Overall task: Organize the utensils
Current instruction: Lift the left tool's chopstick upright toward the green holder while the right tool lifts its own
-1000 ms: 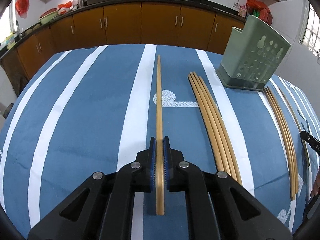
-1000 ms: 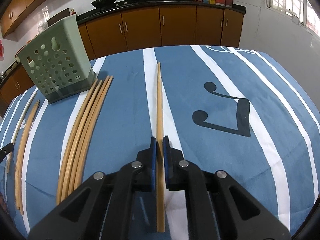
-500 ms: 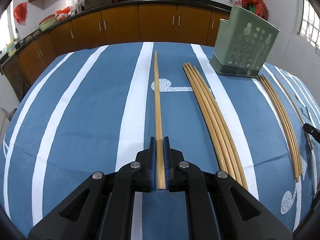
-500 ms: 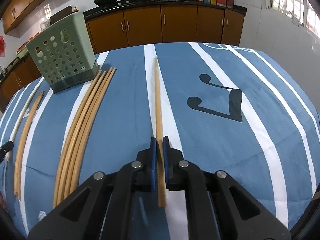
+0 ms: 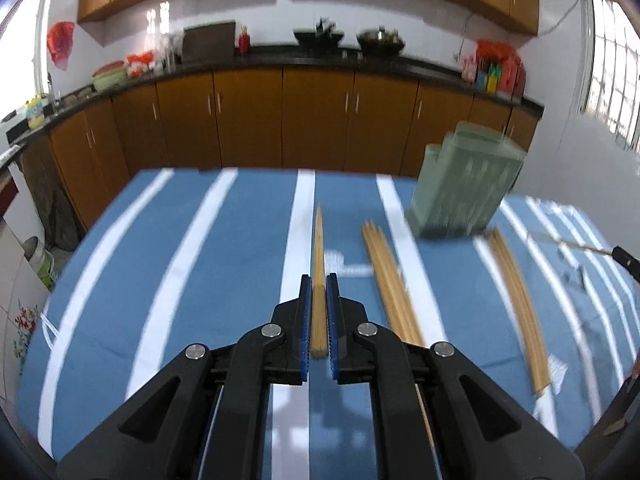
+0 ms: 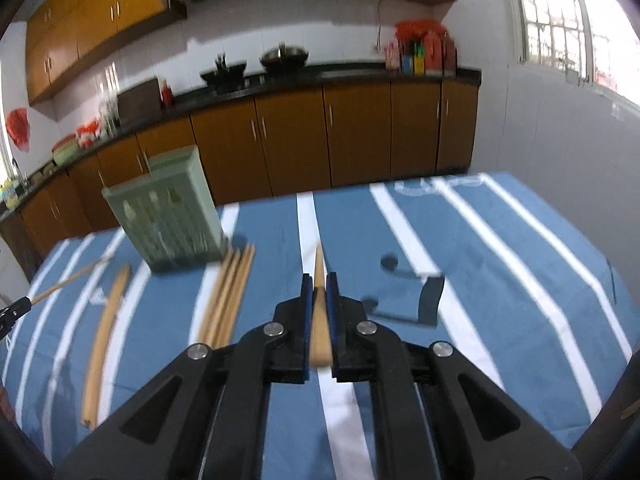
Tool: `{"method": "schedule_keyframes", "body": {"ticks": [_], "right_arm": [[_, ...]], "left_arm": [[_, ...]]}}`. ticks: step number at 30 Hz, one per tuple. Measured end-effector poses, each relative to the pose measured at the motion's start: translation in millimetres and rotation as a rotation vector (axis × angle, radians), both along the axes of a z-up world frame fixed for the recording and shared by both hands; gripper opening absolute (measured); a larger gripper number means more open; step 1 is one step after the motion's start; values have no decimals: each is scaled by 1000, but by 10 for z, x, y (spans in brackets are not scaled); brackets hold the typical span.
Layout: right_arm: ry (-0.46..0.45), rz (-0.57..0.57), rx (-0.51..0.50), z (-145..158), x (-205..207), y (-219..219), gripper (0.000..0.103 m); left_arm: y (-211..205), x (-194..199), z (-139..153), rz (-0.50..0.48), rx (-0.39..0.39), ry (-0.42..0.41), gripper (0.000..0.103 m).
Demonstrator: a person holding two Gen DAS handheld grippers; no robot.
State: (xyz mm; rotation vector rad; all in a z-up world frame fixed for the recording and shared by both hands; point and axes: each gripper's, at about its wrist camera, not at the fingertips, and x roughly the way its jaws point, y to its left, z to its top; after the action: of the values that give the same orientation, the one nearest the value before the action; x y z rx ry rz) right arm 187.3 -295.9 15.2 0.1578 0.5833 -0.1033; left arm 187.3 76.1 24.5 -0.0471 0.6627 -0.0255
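Observation:
My left gripper [image 5: 319, 280] is shut on a bamboo chopstick [image 5: 318, 248] that points forward above the blue striped tablecloth [image 5: 200, 264]. My right gripper [image 6: 319, 280] is shut on another bamboo chopstick [image 6: 319, 280], also lifted and pointing forward. A green perforated utensil holder [image 5: 464, 188] stands at the far right in the left wrist view, and it stands at the far left in the right wrist view [image 6: 168, 216]. Loose chopstick bundles [image 5: 390, 280] [image 5: 516, 304] lie on the cloth. The right wrist view shows bundles too [image 6: 230, 292] [image 6: 106, 332].
Brown kitchen cabinets [image 5: 280, 120] and a dark counter with woks run behind the table. The other gripper's tip with its chopstick shows at the right edge of the left wrist view [image 5: 624, 258]. A black music-note print [image 6: 416, 288] marks the cloth.
Both grippers have lifted and tilted up with their chopsticks, pulling back from the table. The kitchen wall and upper cabinets have come into view. The frames are motion blurred.

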Motion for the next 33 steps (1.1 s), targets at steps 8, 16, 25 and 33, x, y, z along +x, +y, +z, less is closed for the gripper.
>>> {"method": "schedule_keyframes", "body": {"ticks": [8,16,25,33], "right_arm": [[-124,0,-12,442,4,-52,8],[-173,-3,-32,756,164,-70,8],[-325,61,18,1519,308,-4,8],[-380,184,87,1959,446,234,8]], "left_arm": [[98,42,474,41,-29,-124,7],[145,187,759,34,-19,-165,7],[21,248,1328,-9,-12,-266,7],[-375,254,1919,-123,-72,-397,7]]}}
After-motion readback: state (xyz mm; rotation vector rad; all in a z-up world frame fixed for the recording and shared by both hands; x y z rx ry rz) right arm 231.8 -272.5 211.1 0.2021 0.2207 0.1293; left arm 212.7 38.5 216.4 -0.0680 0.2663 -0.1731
